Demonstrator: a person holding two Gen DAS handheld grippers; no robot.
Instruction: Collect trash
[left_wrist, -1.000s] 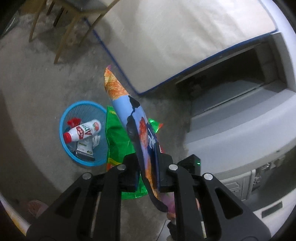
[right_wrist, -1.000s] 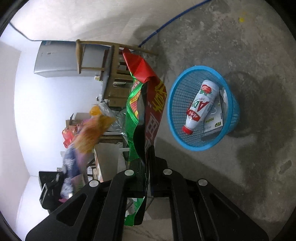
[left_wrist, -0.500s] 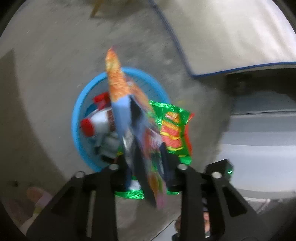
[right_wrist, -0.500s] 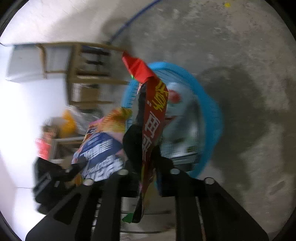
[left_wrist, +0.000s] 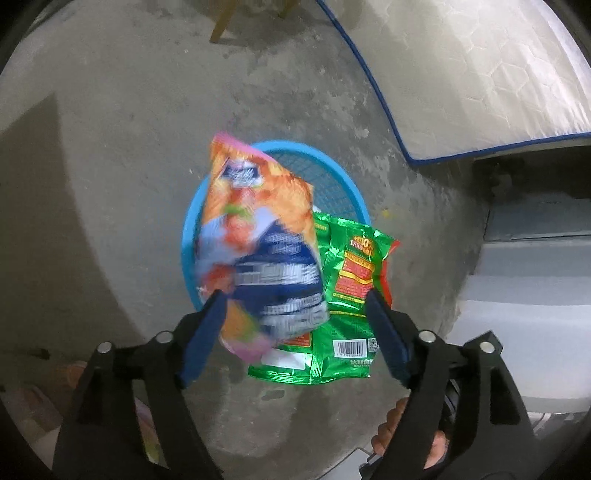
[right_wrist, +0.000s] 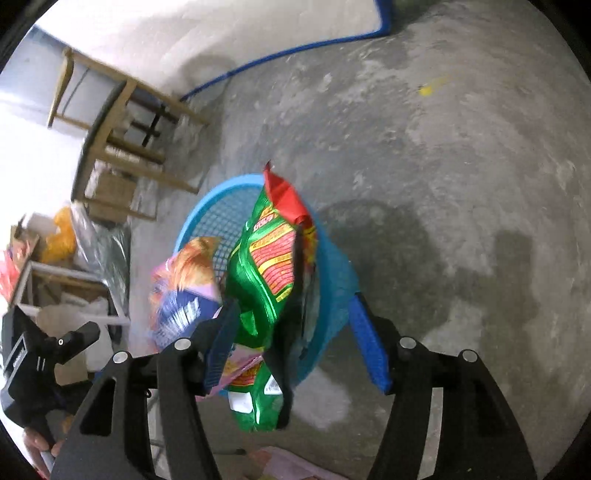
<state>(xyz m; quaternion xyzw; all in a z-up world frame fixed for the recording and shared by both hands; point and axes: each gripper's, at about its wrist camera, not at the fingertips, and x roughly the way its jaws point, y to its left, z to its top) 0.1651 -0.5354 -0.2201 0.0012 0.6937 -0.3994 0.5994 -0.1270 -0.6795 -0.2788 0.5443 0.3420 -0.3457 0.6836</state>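
Over the grey concrete floor (left_wrist: 110, 129), both hand-held grippers point steeply down at a round blue plastic mesh basket (left_wrist: 332, 173). The left gripper (left_wrist: 295, 325) has its blue-padded jaws spread wide; they have just been opening, and the crinkly orange, blue and pink snack bag (left_wrist: 258, 236) hangs blurred between them, its lower edge close to the left pad, though I cannot tell whether it touches. It covers most of the basket's mouth from this side.

Just beside it, the shiny green and red snack bag (left_wrist: 347, 288) sits partly over the basket's rim, its barcode end toward the gripper. The right gripper (right_wrist: 295, 339) is also parted, its jaws having just been opening as well; the green bag stands between the pads, nearer the left pad, and the far pad is clear of it. In the right wrist view the bag's red top leans over the basket.

A pale quilted mattress with blue piping (left_wrist: 480, 74) lies on the floor well apart from the basket, and wooden chair legs (right_wrist: 122, 122) stand near the wall.
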